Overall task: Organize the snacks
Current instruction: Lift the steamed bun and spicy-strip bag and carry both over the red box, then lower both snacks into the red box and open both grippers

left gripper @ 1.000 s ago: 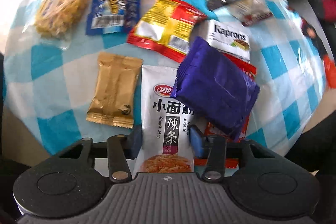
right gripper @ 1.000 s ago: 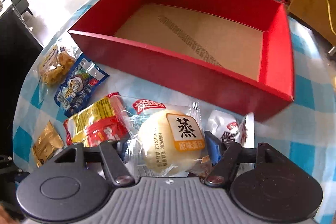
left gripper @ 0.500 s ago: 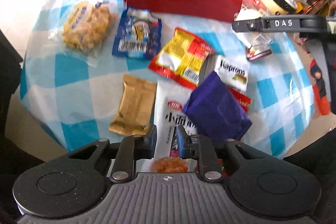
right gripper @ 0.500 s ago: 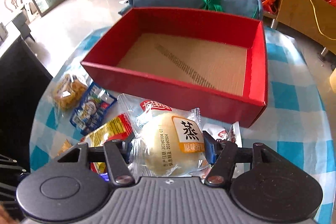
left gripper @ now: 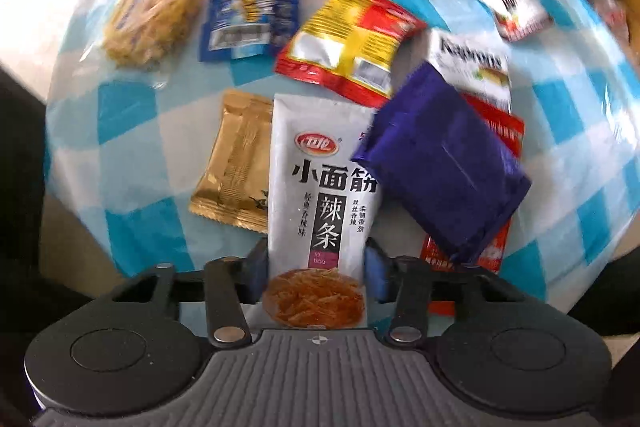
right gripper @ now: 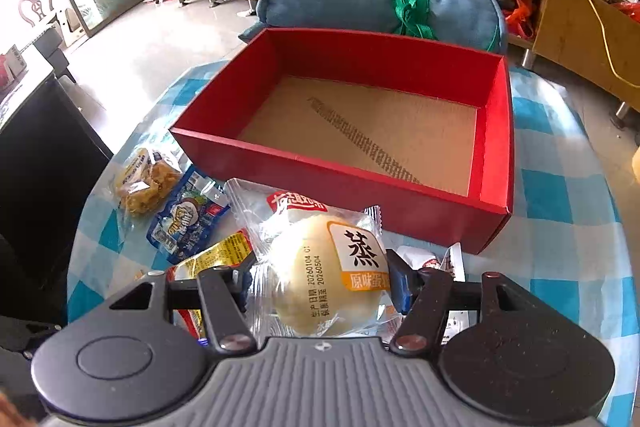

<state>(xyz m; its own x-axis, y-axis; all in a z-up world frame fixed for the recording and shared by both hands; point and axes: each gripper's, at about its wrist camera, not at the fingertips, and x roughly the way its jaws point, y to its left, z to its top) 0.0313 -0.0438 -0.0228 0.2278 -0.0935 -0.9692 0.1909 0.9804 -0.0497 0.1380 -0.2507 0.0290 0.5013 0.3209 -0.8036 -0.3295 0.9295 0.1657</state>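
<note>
Snacks lay scattered on the blue-and-white checked tablecloth [left gripper: 132, 107]. In your left wrist view, your left gripper [left gripper: 316, 267] had its jaws spread to either side of the white spicy-strip pouch with black Chinese lettering [left gripper: 320, 195], the blue pads close to its edges; I could not tell whether they touched it. At 9 o'clock of that pouch lay the gold foil sachet [left gripper: 236, 163], partly tucked under it. At 2 o'clock the crumpled dark purple foil packet [left gripper: 444, 163] overlapped the pouch's corner and rested on a red flat packet [left gripper: 508, 131]. At 12 o'clock lay the red-and-yellow foil bag [left gripper: 352, 43], with a white wafer box [left gripper: 472, 63] to its right. Further out sat the blue coconut-print sachet [left gripper: 248, 15] and the clear bag of yellowish crisps [left gripper: 148, 19].

In your right wrist view, your right gripper [right gripper: 320, 279] clamped the clear-wrapped pale round steamed cake with an orange label [right gripper: 328, 275], its jaws pressed against both sides of the wrapper. At 12 o'clock of it stood the open red cardboard box with a brown floor [right gripper: 320, 171], holding nothing. Beyond the box lay a rolled blue cushion tied with green ribbon [right gripper: 352, 3].
</note>
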